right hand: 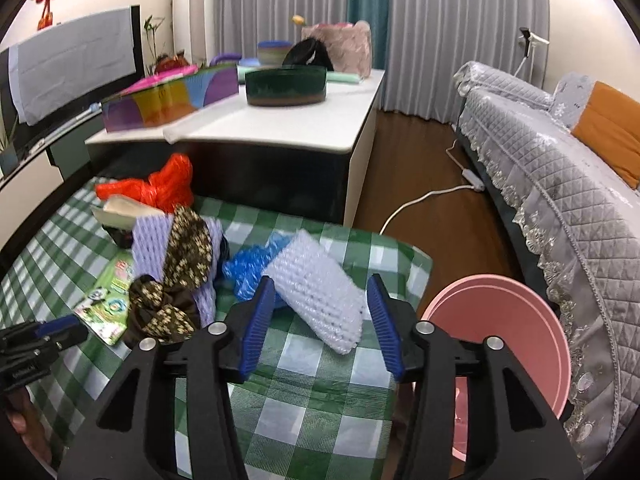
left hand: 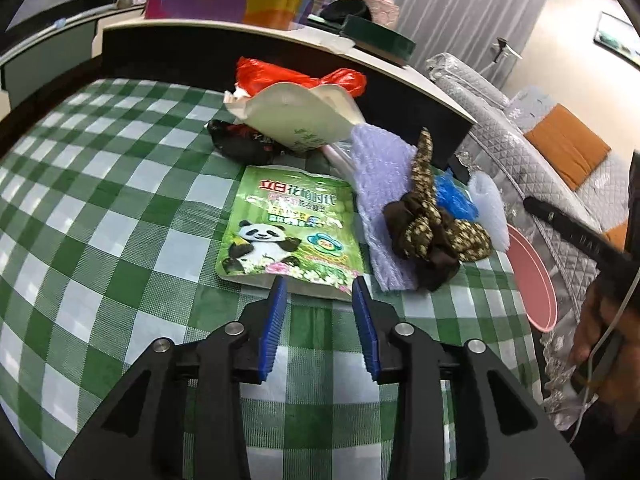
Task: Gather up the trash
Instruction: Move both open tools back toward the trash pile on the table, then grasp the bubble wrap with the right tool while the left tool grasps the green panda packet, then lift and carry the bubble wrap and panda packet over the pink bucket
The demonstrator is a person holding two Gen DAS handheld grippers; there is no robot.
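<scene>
- Your left gripper (left hand: pixel 320 294) is hovering wide open, empty, at the green panda pouch (left hand: pixel 290 226); pinch its near edge.
- Your right gripper (right hand: pixel 320 312) is straddling the white foam net (right hand: pixel 320 300), open, holding nothing; close gently, then drop it in the pink bin (right hand: pixel 516 344).

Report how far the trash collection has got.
Done: nothing visibly; the part of the pink bin in view holds no trash. In hand: nothing; the left gripper is open at the panda pouch, the right gripper open around the white foam net. Left: those, plus the red bag and paper carton.
</scene>
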